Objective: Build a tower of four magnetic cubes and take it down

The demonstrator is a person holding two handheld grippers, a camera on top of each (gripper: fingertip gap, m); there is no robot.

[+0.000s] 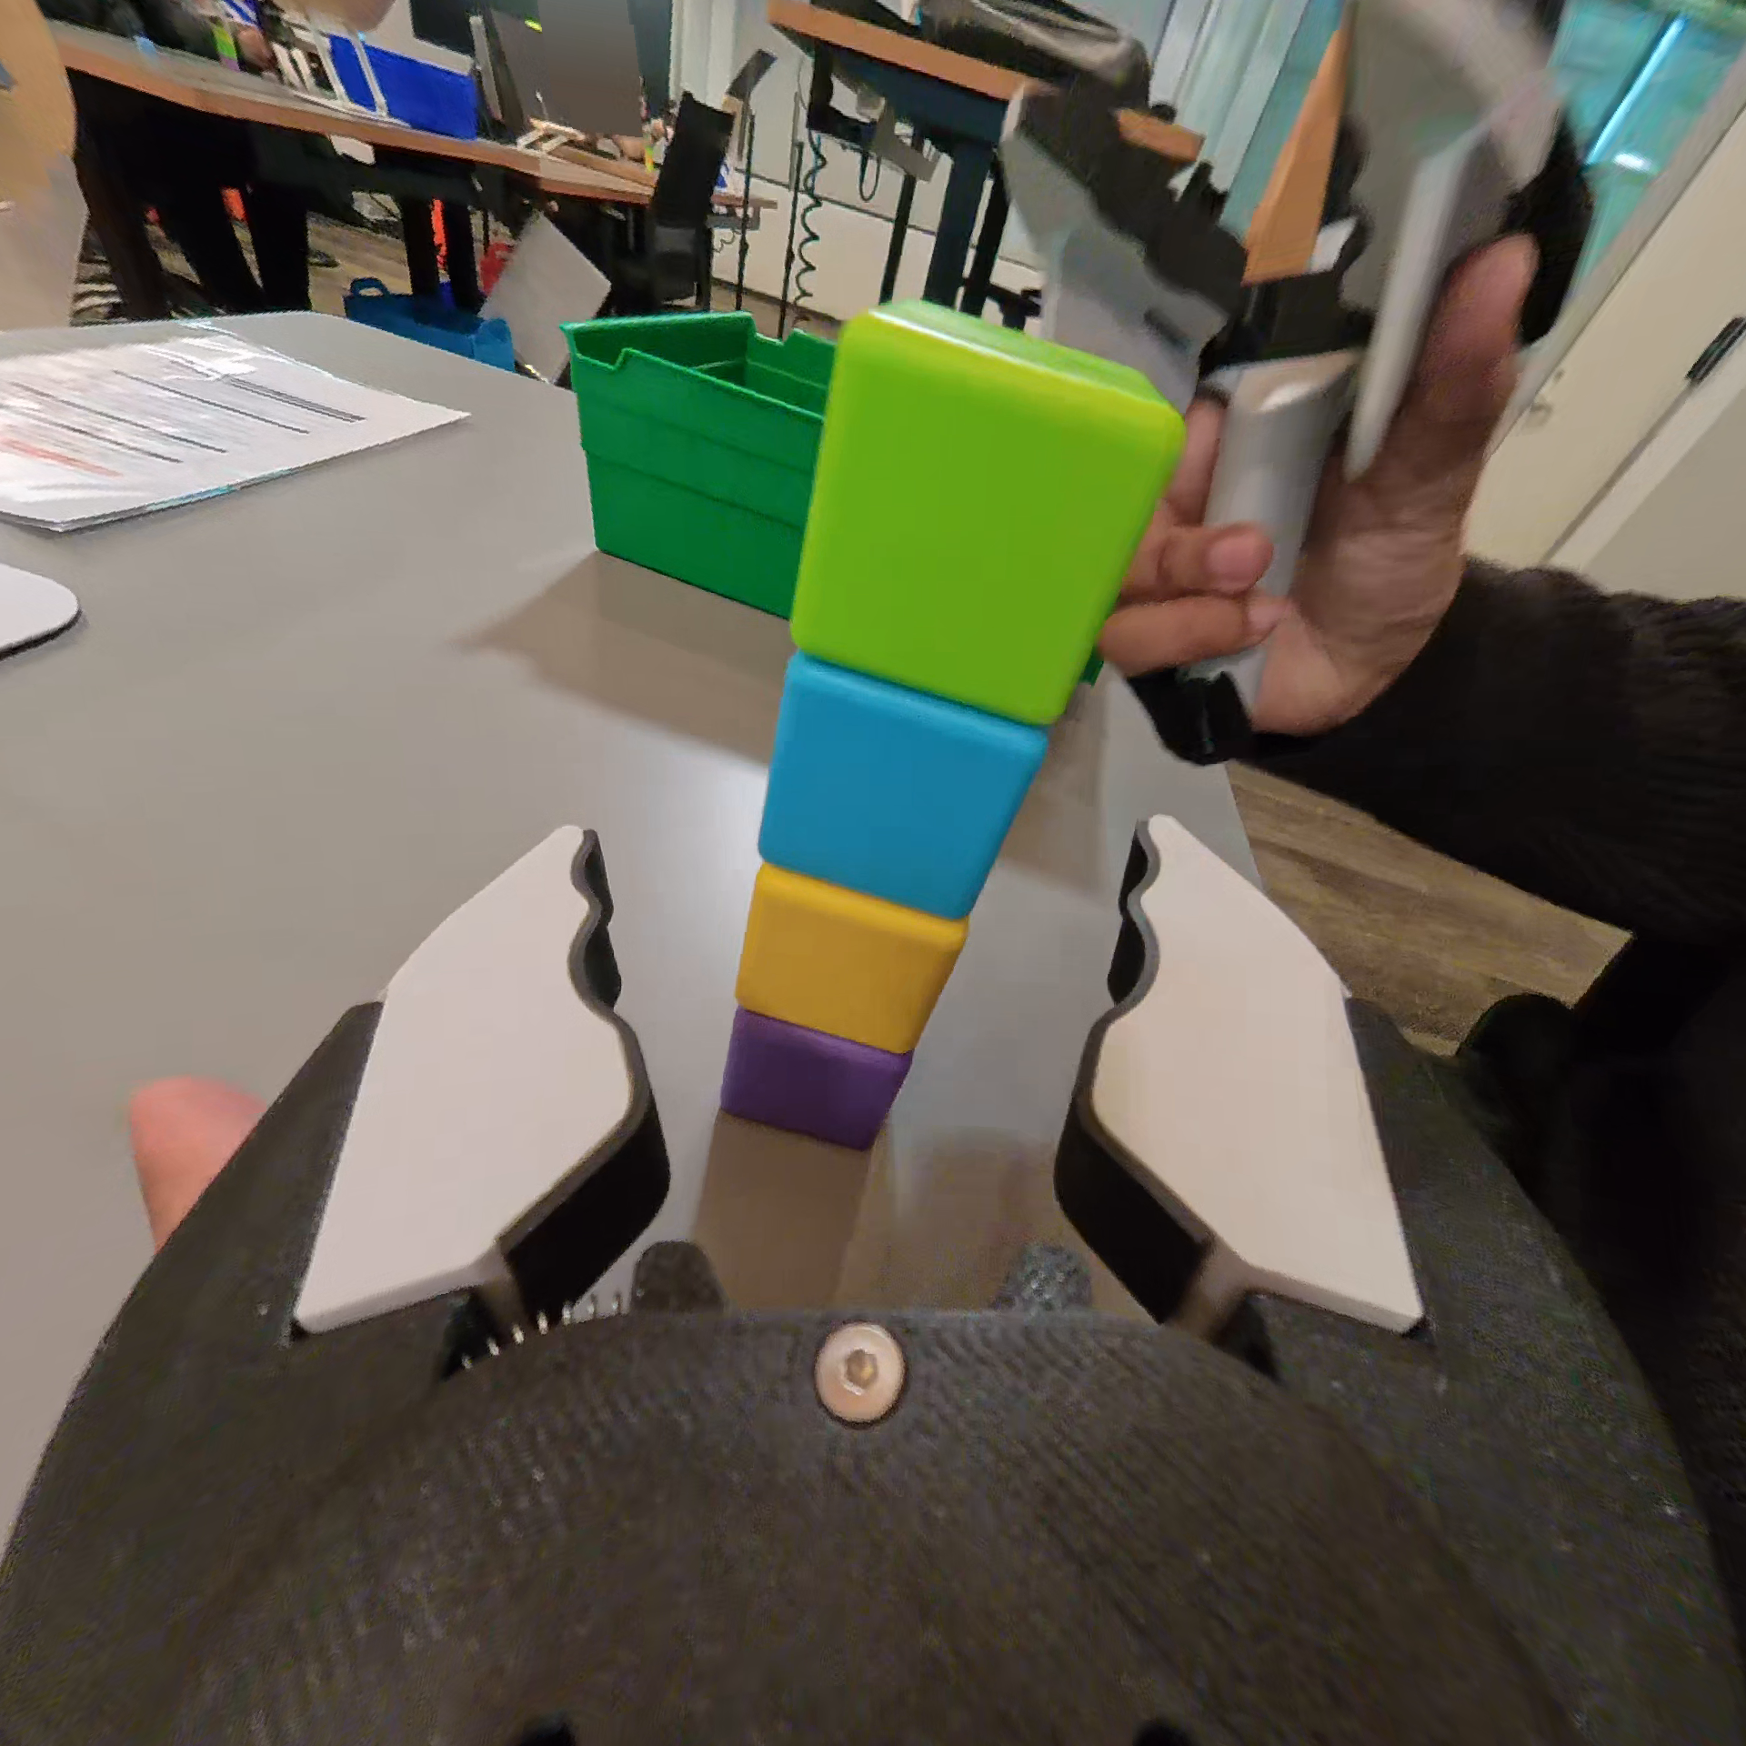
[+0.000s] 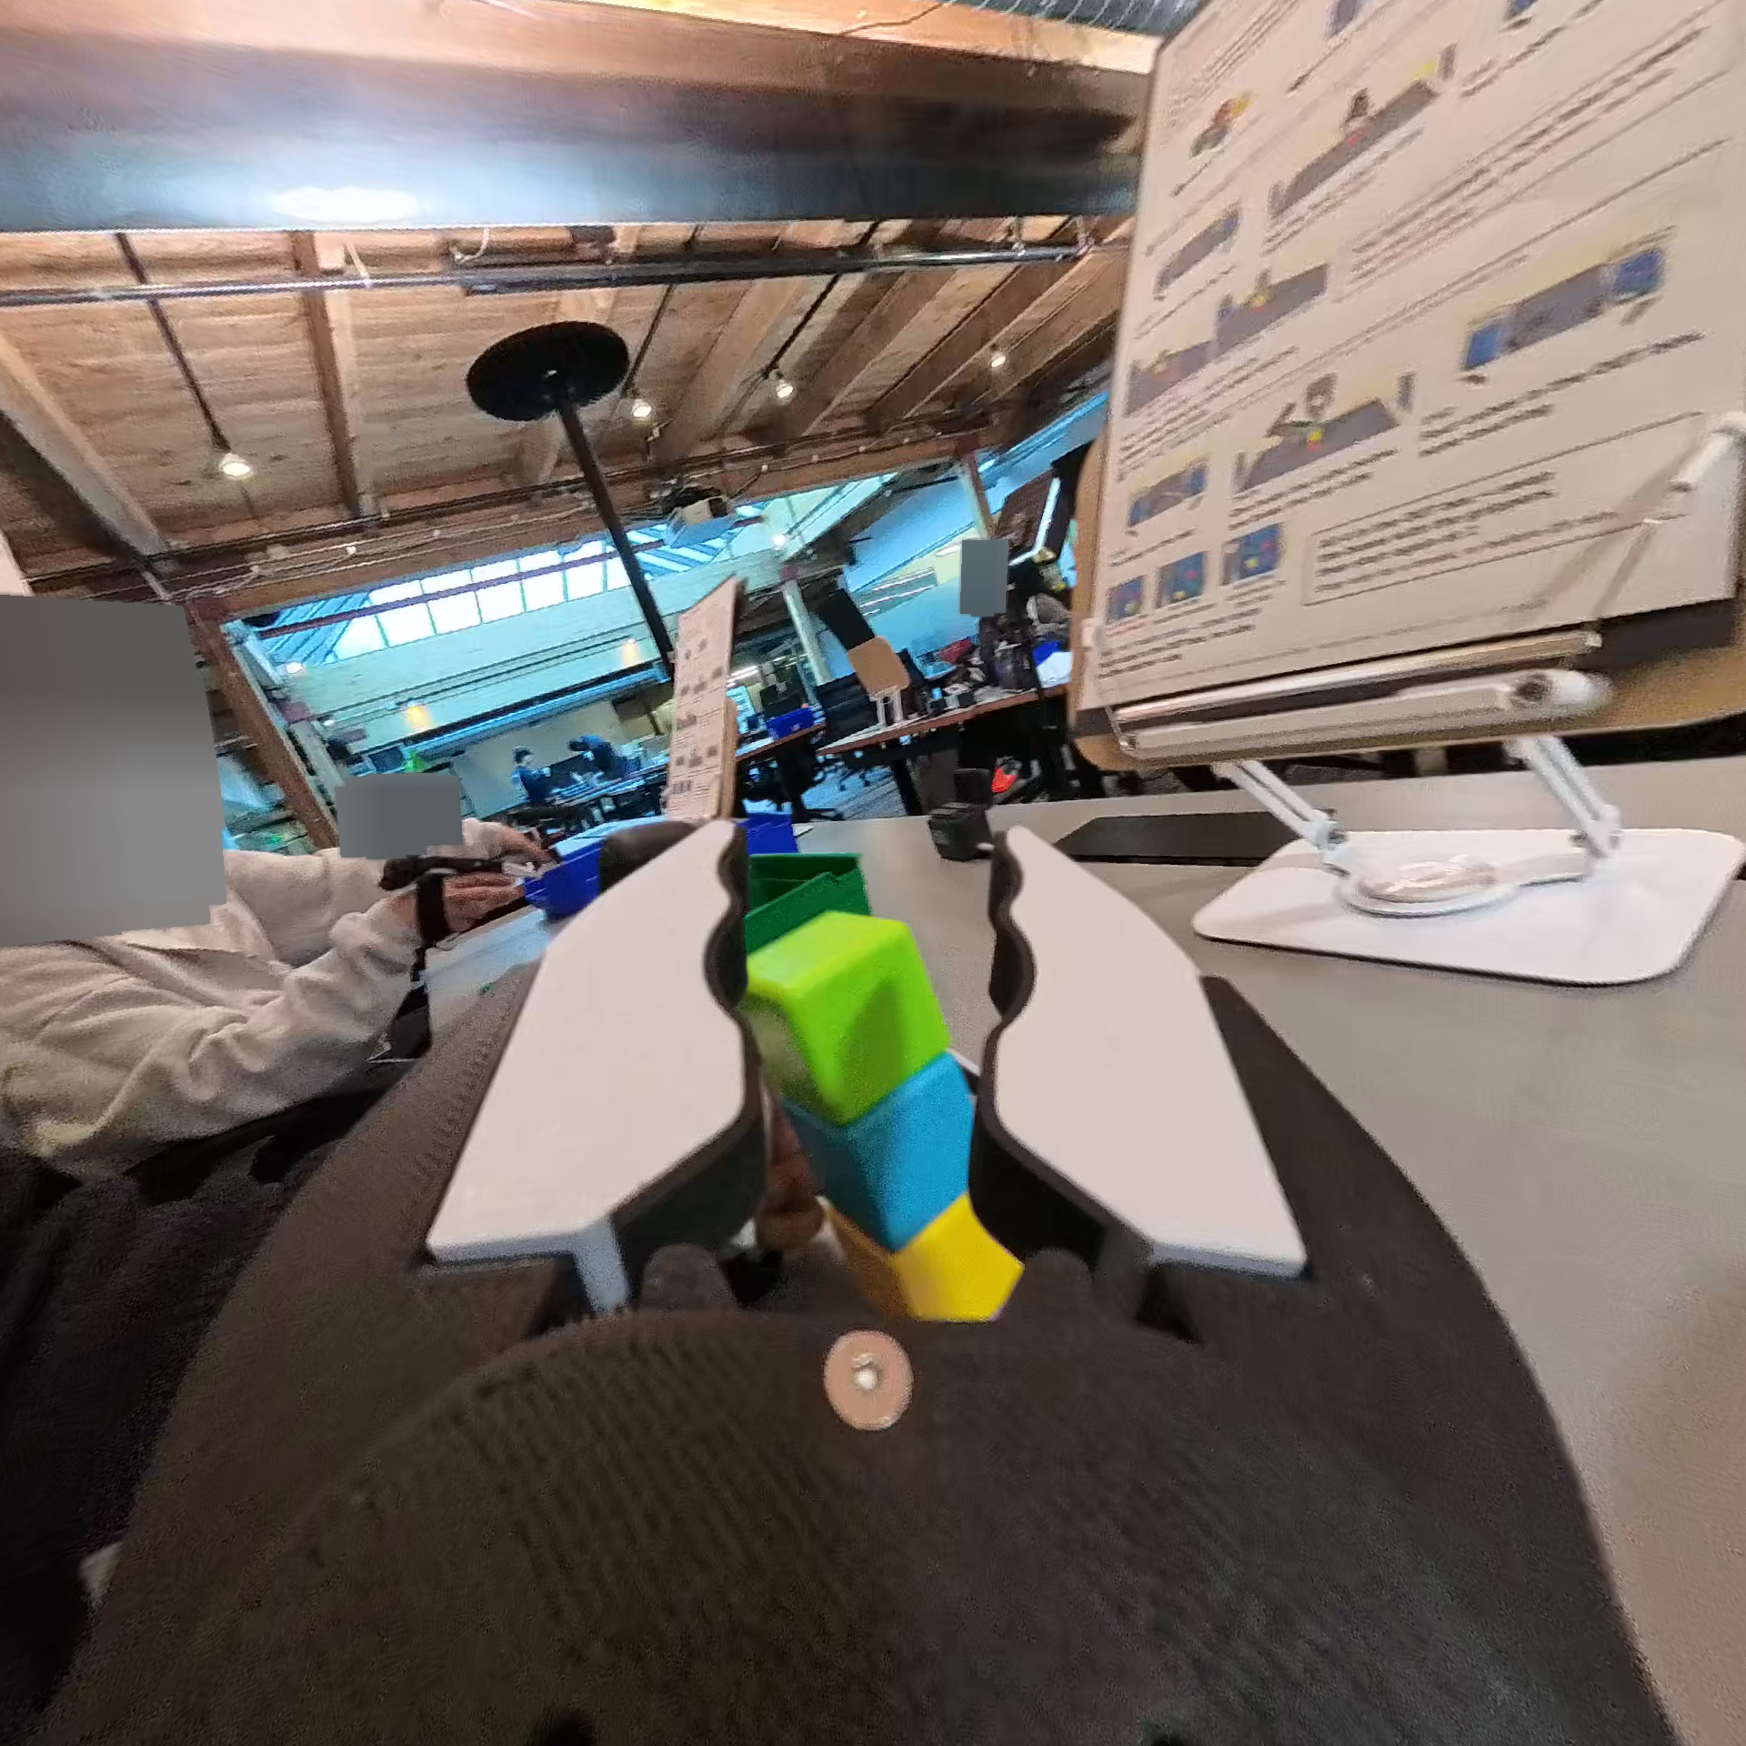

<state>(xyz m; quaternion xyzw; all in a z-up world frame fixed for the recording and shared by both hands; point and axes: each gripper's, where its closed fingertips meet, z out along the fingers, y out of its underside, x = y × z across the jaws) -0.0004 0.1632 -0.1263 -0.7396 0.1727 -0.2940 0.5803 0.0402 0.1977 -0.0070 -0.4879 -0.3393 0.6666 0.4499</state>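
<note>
Left wrist view: a tower of four magnetic cubes is seen standing on the grey worktop (image 1: 283, 756). From the base upward the order is purple cube (image 1: 813, 1082), yellow cube (image 1: 846, 959), blue cube (image 1: 898, 784) and green cube (image 1: 973, 510). The tower is located ahead of the left gripper (image 1: 864, 898), between the lines of its two fingers (image 1: 491, 1068) but beyond their tips. These fingers are spread wide and nothing is held by them. A dark green bin (image 1: 690, 472) is placed on the worktop behind the tower. A printed sheet (image 1: 179, 416) is laid flat at the far left. The right gripper (image 1: 1257, 283) is shown blurred at upper right, carried by a hand (image 1: 1370, 529) just beside the green cube; whether the cube is touched cannot be told from this view.

Right wrist view: the right gripper (image 2: 860, 907) is shown with its fingers (image 2: 624, 1068) parted and released. The green cube (image 2: 850, 1011), blue cube (image 2: 898, 1153) and yellow cube (image 2: 954, 1266) are framed in the gap between the fingers. Contact between the left finger pad and the green cube cannot be confirmed. The purple cube is hidden by the gripper body. The dark green bin (image 2: 813, 888) is visible past the tower. A white stand (image 2: 1474, 907) carrying an illustrated board (image 2: 1417, 331) is set on the worktop (image 2: 1417, 1134) at right. A seated person's pale sleeve (image 2: 189, 973) is visible at left.
</note>
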